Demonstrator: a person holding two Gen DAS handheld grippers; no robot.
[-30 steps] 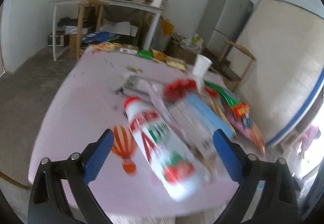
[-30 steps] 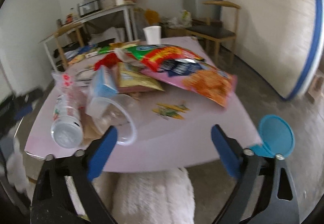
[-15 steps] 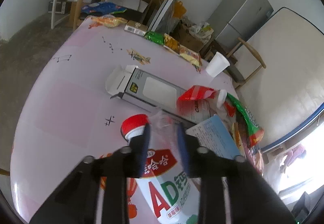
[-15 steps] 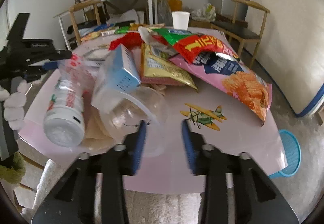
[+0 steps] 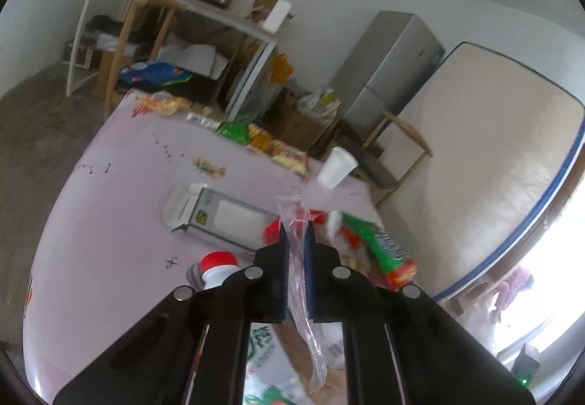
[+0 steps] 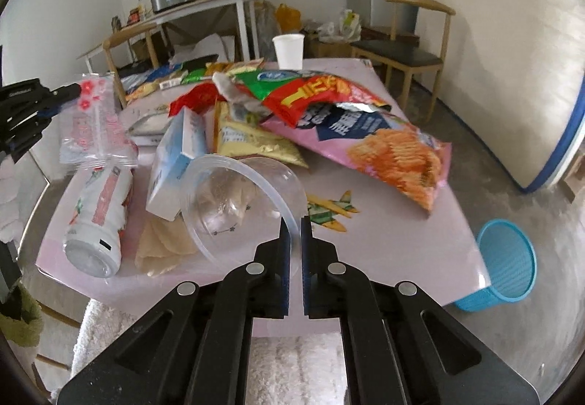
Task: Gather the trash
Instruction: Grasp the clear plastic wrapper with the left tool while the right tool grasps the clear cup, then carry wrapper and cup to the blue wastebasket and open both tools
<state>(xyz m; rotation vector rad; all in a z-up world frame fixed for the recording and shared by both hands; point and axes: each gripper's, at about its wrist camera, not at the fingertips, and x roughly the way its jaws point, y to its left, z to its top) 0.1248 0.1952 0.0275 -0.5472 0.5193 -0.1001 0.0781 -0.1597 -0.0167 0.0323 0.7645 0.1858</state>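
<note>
Pink worktop (image 6: 420, 222), littered. Left claw (image 5: 296, 240) clamped on clear wrapper (image 5: 292, 218), lifted. Right claw (image 6: 294, 233) clamped on plastic bowl (image 6: 241, 200) rim. Blue bin (image 6: 508, 266) on floor, right of right claw, nearer.

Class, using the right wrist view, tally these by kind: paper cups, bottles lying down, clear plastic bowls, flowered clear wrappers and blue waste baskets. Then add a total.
Paper cup: 1
Lying bottle: 1
Clear plastic bowl: 1
Flowered clear wrapper: 1
Blue waste basket: 1
Total: 5
</note>
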